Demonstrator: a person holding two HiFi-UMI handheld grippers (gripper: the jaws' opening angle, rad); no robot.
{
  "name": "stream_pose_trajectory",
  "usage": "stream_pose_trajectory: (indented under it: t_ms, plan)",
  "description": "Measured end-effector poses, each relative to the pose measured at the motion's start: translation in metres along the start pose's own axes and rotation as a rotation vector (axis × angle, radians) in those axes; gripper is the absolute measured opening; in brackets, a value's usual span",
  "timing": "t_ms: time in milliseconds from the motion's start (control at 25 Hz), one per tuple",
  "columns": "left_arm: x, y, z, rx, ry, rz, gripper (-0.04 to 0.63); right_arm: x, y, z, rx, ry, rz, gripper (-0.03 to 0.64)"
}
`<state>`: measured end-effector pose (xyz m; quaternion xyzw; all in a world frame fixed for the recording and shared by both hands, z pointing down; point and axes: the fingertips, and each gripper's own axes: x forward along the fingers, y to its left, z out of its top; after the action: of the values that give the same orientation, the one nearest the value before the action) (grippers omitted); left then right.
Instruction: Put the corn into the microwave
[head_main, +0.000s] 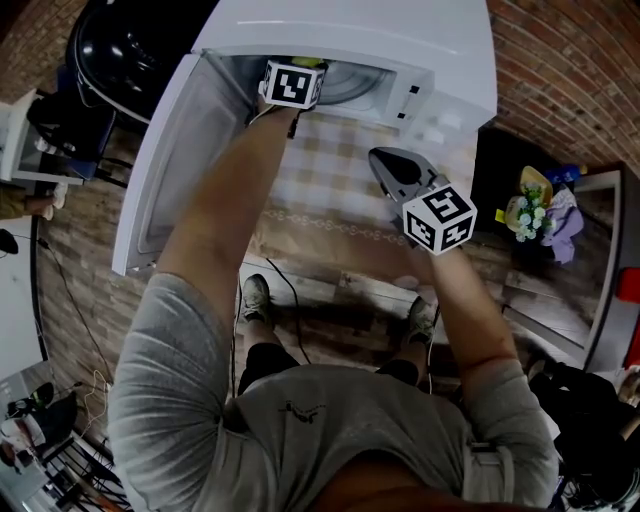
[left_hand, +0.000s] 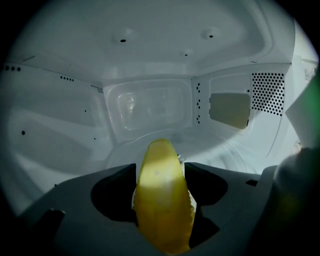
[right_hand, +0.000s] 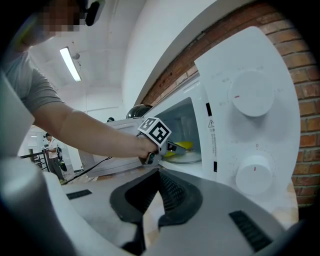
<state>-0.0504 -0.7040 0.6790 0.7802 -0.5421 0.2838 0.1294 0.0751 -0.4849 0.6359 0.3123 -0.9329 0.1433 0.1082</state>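
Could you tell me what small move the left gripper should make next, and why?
Probably draw the left gripper straight back out of the microwave: the corn lies between its wide-set jaws, already inside the cavity over the glass turntable, so only withdrawal seems left.

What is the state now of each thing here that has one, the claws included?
microwave door: open wide.
left claw: open, inside the microwave.
corn: between the left claw's jaws, inside the microwave.
right claw: shut, empty, outside the microwave.
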Motion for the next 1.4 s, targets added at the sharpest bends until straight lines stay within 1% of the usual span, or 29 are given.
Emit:
stream_pose_trajectory:
  t_ms: [160, 440, 600, 760, 920, 1120, 1280, 1400]
  plan:
    - [-0.003, -0.003, 0.001, 0.016, -0.001, 0.003, 0.304, -0.004, 0.001, 0.000, -0.001, 0.000, -0.004, 0.017]
    - [-0.011, -0.001, 0.005, 0.016, -0.021, 0.022, 0.313, -0.009, 0.002, 0.001, -0.002, -0.002, -0.009, 0.017]
    - [-0.018, -0.001, -0.001, -0.007, -0.006, 0.016, 0.318, -0.011, 0.005, 0.002, 0.000, -0.002, -0.011, 0.017]
    - [-0.029, 0.005, 0.002, -0.026, -0.025, 0.020, 0.321, -0.011, 0.010, 0.006, -0.004, 0.000, -0.010, 0.017]
    - [-0.044, 0.007, 0.003, -0.040, -0.024, 0.010, 0.322, -0.015, 0.014, 0.011, 0.006, -0.001, -0.016, 0.017]
    - [-0.067, 0.007, 0.005, -0.038, -0.023, 0.000, 0.322, -0.025, 0.017, 0.018, 0.021, 0.004, -0.036, 0.017]
    - [-0.084, 0.010, 0.005, -0.056, -0.025, -0.001, 0.324, -0.033, 0.016, 0.025, 0.038, 0.008, -0.055, 0.018]
    - [-0.099, 0.014, 0.004, -0.083, -0.026, 0.003, 0.322, -0.040, 0.013, 0.031, 0.054, 0.008, -0.070, 0.018]
